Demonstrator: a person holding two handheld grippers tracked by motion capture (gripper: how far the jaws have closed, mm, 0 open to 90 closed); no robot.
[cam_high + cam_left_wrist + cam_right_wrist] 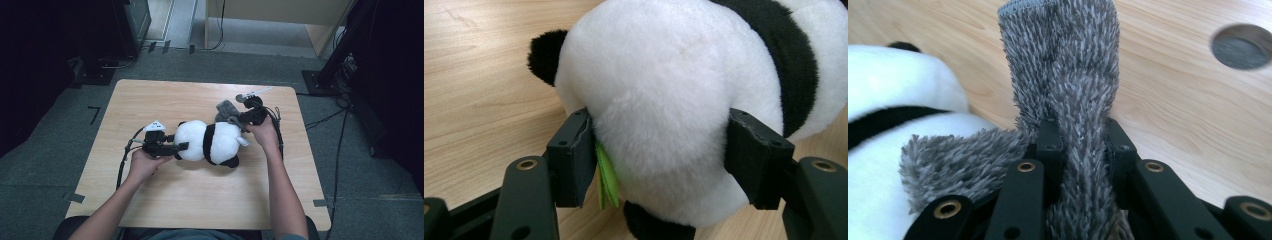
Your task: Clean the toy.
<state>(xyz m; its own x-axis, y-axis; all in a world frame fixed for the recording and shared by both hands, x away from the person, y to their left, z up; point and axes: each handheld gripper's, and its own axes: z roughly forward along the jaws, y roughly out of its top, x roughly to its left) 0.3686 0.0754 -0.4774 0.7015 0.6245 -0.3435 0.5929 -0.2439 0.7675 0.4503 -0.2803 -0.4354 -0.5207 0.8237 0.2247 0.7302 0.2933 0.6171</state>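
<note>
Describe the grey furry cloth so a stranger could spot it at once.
On the wooden table lies a plush panda. At its far right end, the right tongs pinch the cloth: a shaggy grey strip, unlike the panda's smooth black-and-white fur.

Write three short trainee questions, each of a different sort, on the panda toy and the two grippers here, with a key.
1. True or false: the left gripper grips the panda toy by its white head.
2. What does the right gripper hold?
A. a grey furry cloth
B. a green leaf
C. nothing
3. Fill in: the panda lies on a ____ table.

Key: 1 true; 2 A; 3 wooden.
</note>
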